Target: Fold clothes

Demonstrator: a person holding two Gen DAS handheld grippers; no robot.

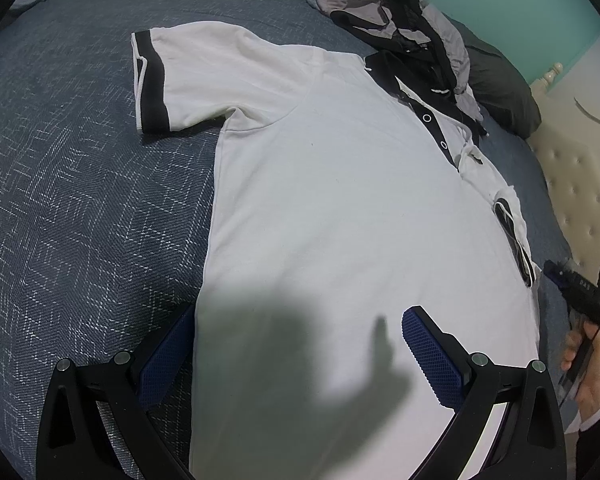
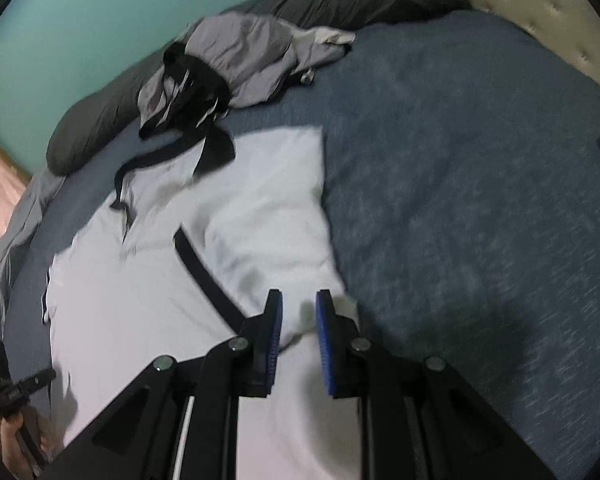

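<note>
Clearly the white polo shirt [image 1: 332, 200] is light, limp cloth that sags unless taken at hems, sleeve cuffs or folded edges. It lies flat on the bedspread [image 1: 80, 200], spreading ahead of both tongs. The left gripper [image 1: 300, 356] stands spread over its hem; the right gripper [image 2: 298, 340] pinches a folded edge. One shirt; one crumpled grey-black garment [image 2: 236, 68] well beyond.

Left gripper [image 1: 300, 356] fingers spread wide, right gripper [image 2: 299, 336] fingers narrowed

Shirt [image 1: 332, 208] on bed [image 1: 80, 200]; clothes pile [image 1: 400, 16] apparently behind.
</note>
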